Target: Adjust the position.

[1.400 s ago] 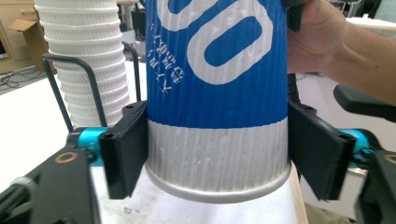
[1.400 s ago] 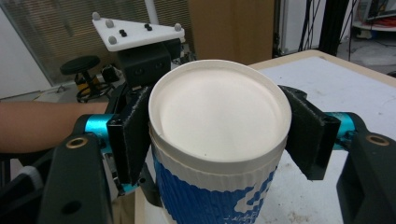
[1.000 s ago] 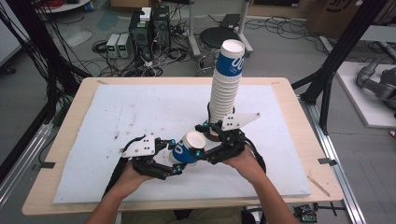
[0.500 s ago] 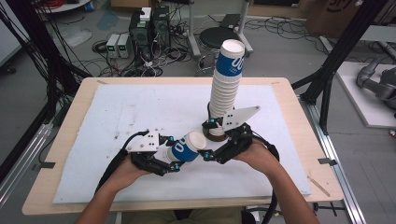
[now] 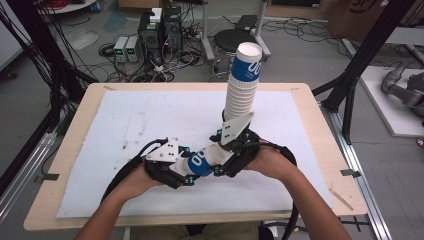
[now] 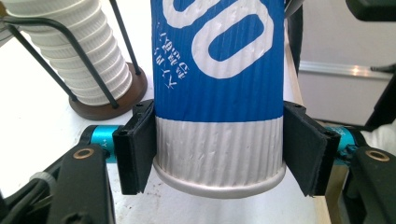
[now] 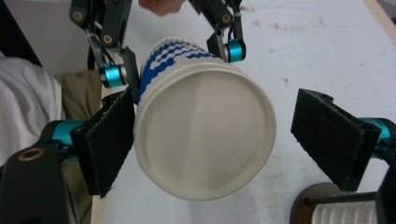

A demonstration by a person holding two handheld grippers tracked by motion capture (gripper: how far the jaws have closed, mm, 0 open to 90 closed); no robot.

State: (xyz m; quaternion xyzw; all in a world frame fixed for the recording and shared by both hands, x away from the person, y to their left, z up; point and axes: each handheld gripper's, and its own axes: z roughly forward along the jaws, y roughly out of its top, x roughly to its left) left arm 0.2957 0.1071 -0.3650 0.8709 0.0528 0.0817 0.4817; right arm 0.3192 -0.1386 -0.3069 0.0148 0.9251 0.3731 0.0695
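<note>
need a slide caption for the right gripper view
Right gripper open around the base of a blue-and-white cup that the left gripper clamps further up.

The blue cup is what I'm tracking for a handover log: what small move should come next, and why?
Probably draw the right tool back off the blue cup. Its jaws have just been opening; in the right gripper view one pad stands clear of the cup's white end, while the left tool is shut on the cup's other end. The cup stack stands close behind.
</note>
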